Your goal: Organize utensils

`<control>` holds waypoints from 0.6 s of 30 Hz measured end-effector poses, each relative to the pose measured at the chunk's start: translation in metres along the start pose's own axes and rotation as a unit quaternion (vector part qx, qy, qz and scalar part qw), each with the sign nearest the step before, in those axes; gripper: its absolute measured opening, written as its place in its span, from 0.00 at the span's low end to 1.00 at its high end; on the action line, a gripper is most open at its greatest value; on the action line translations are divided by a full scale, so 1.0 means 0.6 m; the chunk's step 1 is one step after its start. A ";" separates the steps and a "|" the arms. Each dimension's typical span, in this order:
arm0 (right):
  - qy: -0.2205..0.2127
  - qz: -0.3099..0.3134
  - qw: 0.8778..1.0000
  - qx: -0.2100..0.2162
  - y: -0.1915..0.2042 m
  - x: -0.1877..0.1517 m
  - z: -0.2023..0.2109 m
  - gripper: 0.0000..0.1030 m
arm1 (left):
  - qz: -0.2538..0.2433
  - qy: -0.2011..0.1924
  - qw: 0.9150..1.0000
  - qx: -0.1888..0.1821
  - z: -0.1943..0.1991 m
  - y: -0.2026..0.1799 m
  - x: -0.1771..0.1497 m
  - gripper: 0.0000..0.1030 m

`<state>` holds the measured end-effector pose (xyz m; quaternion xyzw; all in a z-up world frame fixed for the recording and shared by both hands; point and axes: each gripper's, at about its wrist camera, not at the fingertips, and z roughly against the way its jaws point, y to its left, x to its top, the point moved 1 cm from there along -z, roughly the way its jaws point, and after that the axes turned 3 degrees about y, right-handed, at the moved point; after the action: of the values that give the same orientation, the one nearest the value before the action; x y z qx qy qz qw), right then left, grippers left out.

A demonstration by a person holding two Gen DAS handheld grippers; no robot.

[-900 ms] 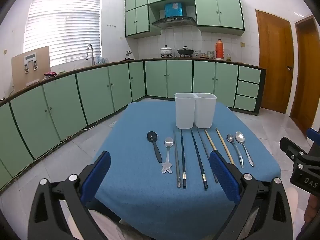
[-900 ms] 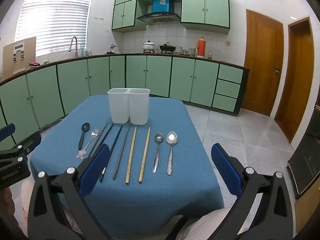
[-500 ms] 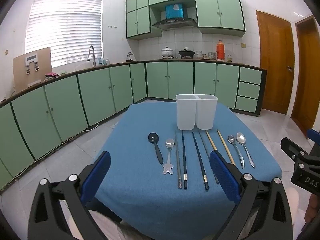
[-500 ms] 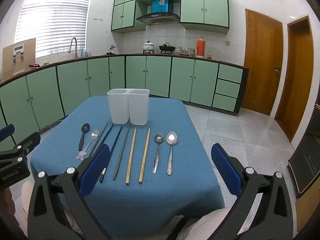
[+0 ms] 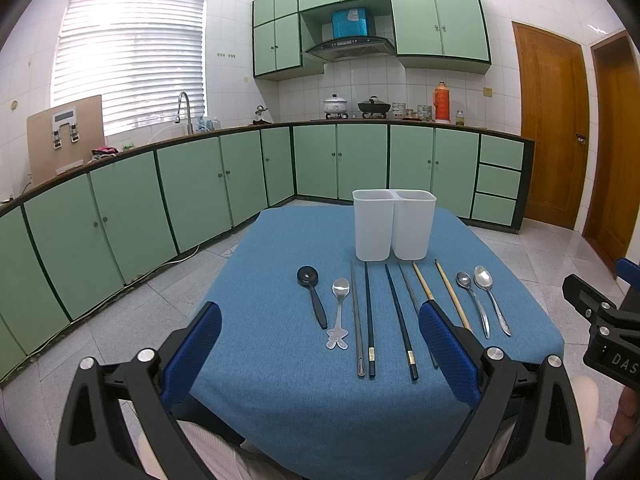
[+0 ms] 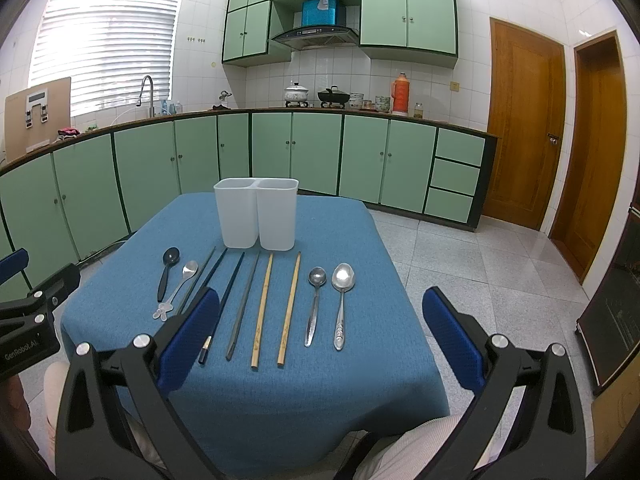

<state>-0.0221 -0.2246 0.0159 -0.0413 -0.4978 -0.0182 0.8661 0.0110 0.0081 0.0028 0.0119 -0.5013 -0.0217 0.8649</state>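
Observation:
A white two-compartment holder (image 5: 394, 224) (image 6: 256, 213) stands at the far side of a blue-clothed table (image 5: 280, 380) (image 6: 400, 340). In front of it lie in a row a black spoon (image 5: 312, 294) (image 6: 167, 267), a small silver spoon (image 5: 339, 312) (image 6: 180, 286), several dark chopsticks (image 5: 368, 316) (image 6: 242, 304), two wooden chopsticks (image 6: 276, 306) (image 5: 452, 294) and two silver spoons (image 5: 486, 300) (image 6: 332, 304). My left gripper (image 5: 320, 356) is open and empty, above the table's near edge. My right gripper (image 6: 320, 340) is open and empty, likewise held back from the utensils.
Green kitchen cabinets (image 5: 160, 192) and a counter run along the left and back walls. Wooden doors (image 6: 528, 128) stand at the right. A tiled floor (image 6: 500, 280) surrounds the table. The person's lap lies under the near table edge.
Both grippers have barely shifted; the left view has crept slightly, so the table sits a touch lower. Nothing was grasped or moved on the table.

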 end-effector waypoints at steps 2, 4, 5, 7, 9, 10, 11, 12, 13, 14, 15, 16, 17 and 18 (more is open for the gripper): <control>0.000 0.000 1.000 0.000 0.000 0.000 0.000 0.95 | 0.000 -0.004 1.000 0.004 0.005 -0.011 -0.009 0.94; 0.000 0.000 1.000 0.000 0.000 0.000 0.000 0.95 | 0.000 -0.004 1.000 0.004 0.005 -0.011 -0.009 0.94; 0.000 -0.001 1.000 0.000 0.000 0.000 0.000 0.95 | 0.000 -0.004 1.000 0.004 0.005 -0.011 -0.009 0.94; -0.001 0.000 1.000 0.000 0.000 0.000 0.000 0.95 | -0.001 -0.004 1.000 0.004 0.006 -0.010 -0.009 0.94; 0.000 -0.001 1.000 0.000 0.000 0.000 0.000 0.95 | -0.001 -0.003 1.000 0.004 0.006 -0.008 -0.008 0.94; 0.000 0.000 1.000 0.000 0.000 0.000 0.000 0.95 | -0.001 -0.003 1.000 0.004 0.006 -0.008 -0.007 0.94; 0.000 0.000 1.000 0.000 0.000 0.000 0.000 0.95 | -0.001 -0.003 1.000 0.004 0.005 -0.007 -0.006 0.94; 0.000 -0.001 1.000 0.000 0.000 0.000 0.000 0.95 | -0.001 -0.003 1.000 0.004 0.005 -0.006 -0.006 0.94; 0.000 -0.001 1.000 0.000 0.000 0.000 -0.001 0.95 | -0.001 -0.003 1.000 0.004 0.005 -0.004 -0.005 0.94; 0.000 0.000 1.000 0.000 0.000 0.000 0.000 0.95 | 0.000 -0.004 1.000 0.006 0.006 -0.007 -0.010 0.94; 0.000 0.000 1.000 0.000 0.000 0.000 0.000 0.95 | 0.000 -0.004 1.000 0.006 0.006 -0.006 -0.010 0.94; 0.000 0.000 1.000 0.000 0.000 0.000 0.000 0.95 | 0.000 -0.004 1.000 0.006 0.006 -0.005 -0.009 0.94; 0.000 0.000 1.000 0.000 0.000 0.000 0.000 0.95 | 0.000 -0.005 1.000 0.006 0.006 -0.004 -0.010 0.94; 0.000 0.000 1.000 0.000 0.000 0.000 0.000 0.95 | 0.000 -0.005 1.000 0.006 0.006 -0.002 -0.010 0.94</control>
<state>-0.0221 -0.2244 0.0158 -0.0411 -0.4981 -0.0184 0.8660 0.0046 0.0070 -0.0006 0.0172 -0.5056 -0.0183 0.8624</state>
